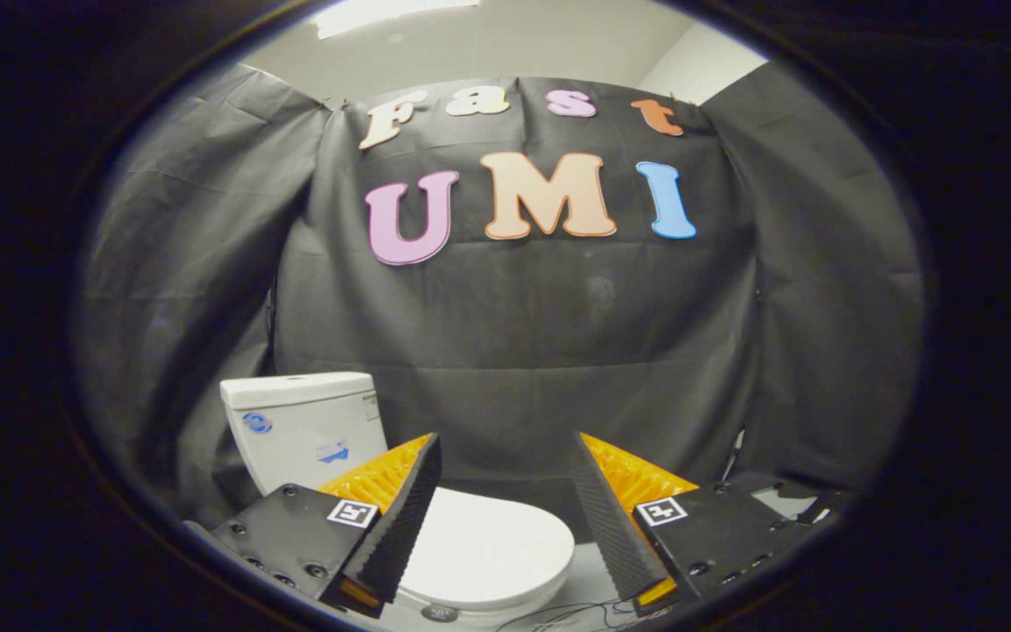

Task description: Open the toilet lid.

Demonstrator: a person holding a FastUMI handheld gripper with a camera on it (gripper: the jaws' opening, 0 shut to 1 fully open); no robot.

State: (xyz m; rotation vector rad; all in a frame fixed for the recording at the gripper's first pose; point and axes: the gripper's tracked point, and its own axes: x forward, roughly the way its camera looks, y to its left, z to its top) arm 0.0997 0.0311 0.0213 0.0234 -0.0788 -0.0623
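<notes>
A white toilet stands low in the booth, its tank against the black cloth wall behind my left finger. Its white lid lies flat and closed over the bowl, showing between my two fingers and partly hidden by the left one. My gripper is open, fingers spread wide, hovering above and in front of the lid with nothing between them. No finger touches the toilet.
Black cloth walls close the booth behind and on both sides of the toilet. A thin cable lies on the pale floor just right of the bowl, near my right finger.
</notes>
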